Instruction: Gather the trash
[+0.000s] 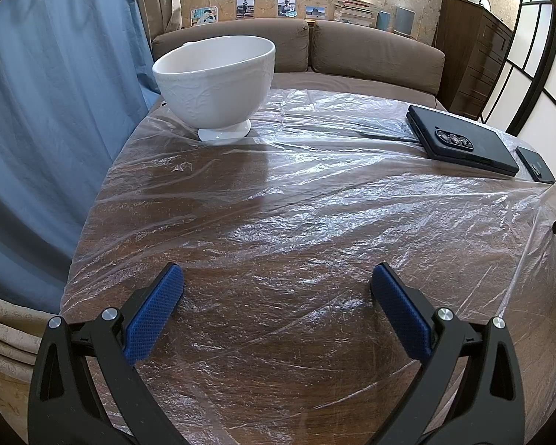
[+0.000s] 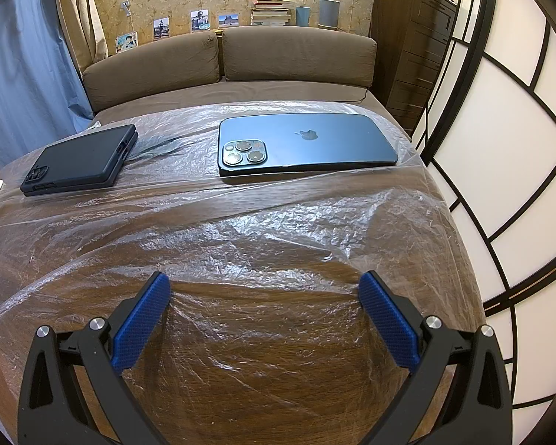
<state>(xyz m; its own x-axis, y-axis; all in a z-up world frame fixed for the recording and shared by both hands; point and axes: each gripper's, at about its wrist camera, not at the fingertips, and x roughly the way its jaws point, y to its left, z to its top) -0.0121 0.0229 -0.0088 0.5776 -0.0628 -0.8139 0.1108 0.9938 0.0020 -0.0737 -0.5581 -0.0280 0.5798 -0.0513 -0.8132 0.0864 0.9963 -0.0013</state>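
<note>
A brown sofa (image 1: 374, 50) backs the wooden table (image 2: 270, 389), where the crinkled plastic sheet (image 1: 315, 222), seemingly the trash, lies spread directly beneath and ahead of both the left gripper (image 1: 277, 278) and right gripper (image 2: 264, 287), each gaping wide and empty.

Ahead of the left hand-held gripper (image 1: 277, 278) the film-covered desk (image 1: 278, 222) lies bare; a white bowl (image 1: 215, 81) blocks at 11 o'clock, a black phone (image 1: 459, 141) at 2 o'clock. Facing the right hand-held gripper (image 2: 265, 285), a blue phone (image 2: 307, 144) bars 12 o'clock.
</note>
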